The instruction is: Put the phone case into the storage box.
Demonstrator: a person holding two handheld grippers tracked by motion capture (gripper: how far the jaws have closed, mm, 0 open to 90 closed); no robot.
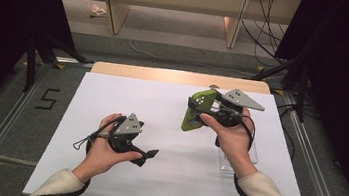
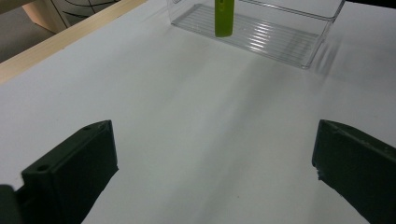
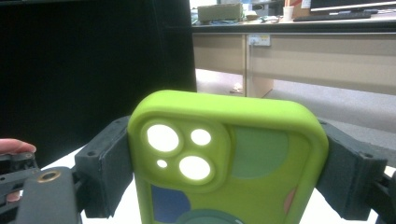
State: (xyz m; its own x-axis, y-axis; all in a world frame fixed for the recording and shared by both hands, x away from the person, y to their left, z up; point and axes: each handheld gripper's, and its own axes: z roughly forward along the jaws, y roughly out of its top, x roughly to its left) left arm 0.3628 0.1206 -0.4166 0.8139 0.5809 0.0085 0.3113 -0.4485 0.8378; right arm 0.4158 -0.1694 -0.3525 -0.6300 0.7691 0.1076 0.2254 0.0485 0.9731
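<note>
My right hand-held gripper (image 1: 200, 112) clamps a green phone case (image 1: 197, 112), jaws pressing its two long sides; in the right gripper view the case (image 3: 261, 158) sits between the black pads, camera cutouts facing the lens. In the high view the case hangs upright, held off the white surface (image 1: 127, 97), right of centre. A clear plastic bin (image 1: 235, 161) sits on the surface just under my right hand (image 1: 231, 135). My left hand-held gripper (image 1: 147, 156) is wide open with nothing between the jaws, low over the surface at its left half, well apart from the case. In the left gripper view the bin (image 2: 280, 42) lies ahead, with the case (image 2: 224, 18) in front of it
</note>
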